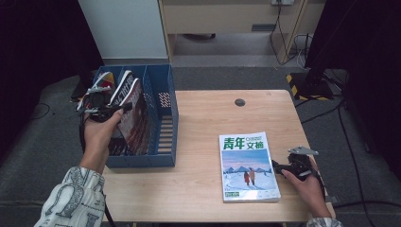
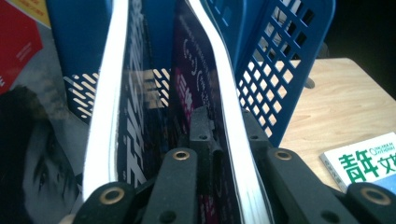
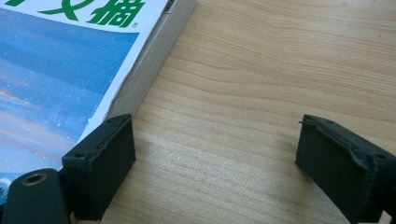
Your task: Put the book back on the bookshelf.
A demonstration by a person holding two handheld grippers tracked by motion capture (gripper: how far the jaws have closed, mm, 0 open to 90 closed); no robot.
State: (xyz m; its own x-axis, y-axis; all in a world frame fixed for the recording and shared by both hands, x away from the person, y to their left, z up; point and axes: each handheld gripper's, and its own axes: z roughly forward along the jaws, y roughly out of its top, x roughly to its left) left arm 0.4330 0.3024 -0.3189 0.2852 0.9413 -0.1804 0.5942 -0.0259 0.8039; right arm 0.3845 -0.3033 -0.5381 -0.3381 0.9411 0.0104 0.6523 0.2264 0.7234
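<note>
left gripper (image 1: 124,108) is pinching a dark magazine (image 2: 205,98) standing in the blue file rack (image 1: 163,85) at the far left; right gripper (image 3: 215,154) sits spread wide beside the green book (image 1: 247,166) near right. Thin floppy magazine might slip or buckle against its neighbour

The left gripper (image 1: 124,108) was raised at the far left, forearm reaching forward in a patterned sleeve, its fingers (image 2: 201,128) nearly closed. The right gripper (image 1: 276,166) lay low at the right, its fingers (image 3: 103,161) spread wide apart.
</note>
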